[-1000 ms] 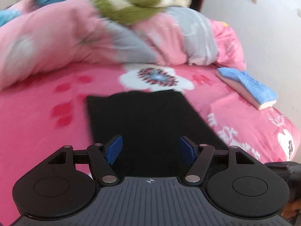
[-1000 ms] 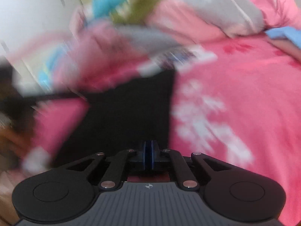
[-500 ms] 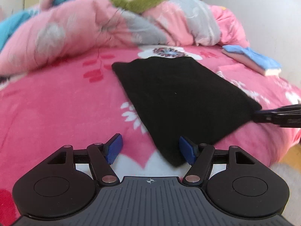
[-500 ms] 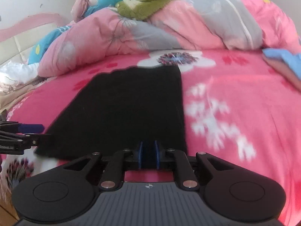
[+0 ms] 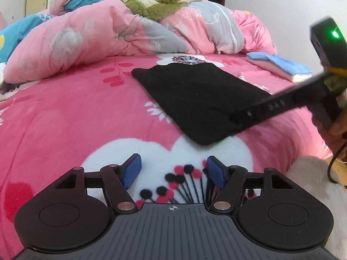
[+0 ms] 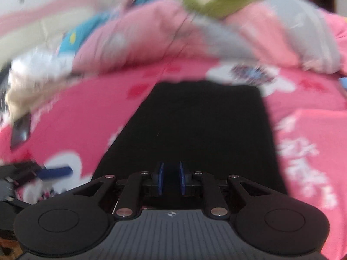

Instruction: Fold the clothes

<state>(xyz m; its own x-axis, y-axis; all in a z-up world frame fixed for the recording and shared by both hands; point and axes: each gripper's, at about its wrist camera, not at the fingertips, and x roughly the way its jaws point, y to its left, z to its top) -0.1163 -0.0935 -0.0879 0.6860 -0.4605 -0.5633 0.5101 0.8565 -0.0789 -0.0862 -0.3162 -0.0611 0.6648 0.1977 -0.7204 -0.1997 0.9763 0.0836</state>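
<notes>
A folded black garment (image 5: 195,95) lies flat on the pink floral bedspread (image 5: 65,117). My left gripper (image 5: 173,172) is open over the bedspread, short of the garment's near corner, with nothing between its blue pads. In the left wrist view my right gripper (image 5: 238,119) reaches in from the right onto the garment's near right corner, held by a hand (image 5: 338,127). In the blurred right wrist view the right gripper (image 6: 170,182) sits at the black garment (image 6: 195,130), its pads narrowly apart with dark cloth between them. The left gripper (image 6: 56,171) shows at the left edge.
A heaped pink and grey quilt (image 5: 108,32) with a green fleece garment (image 5: 156,2) on top fills the back of the bed. A folded blue and pink stack (image 5: 279,67) lies at the right by the wall. A white fluffy rug (image 5: 314,173) is past the bed's edge.
My left gripper has drawn back off the black garment toward the near left, staying open. My right gripper swung along the garment's near edge, and its pads parted slightly from a second ago.
</notes>
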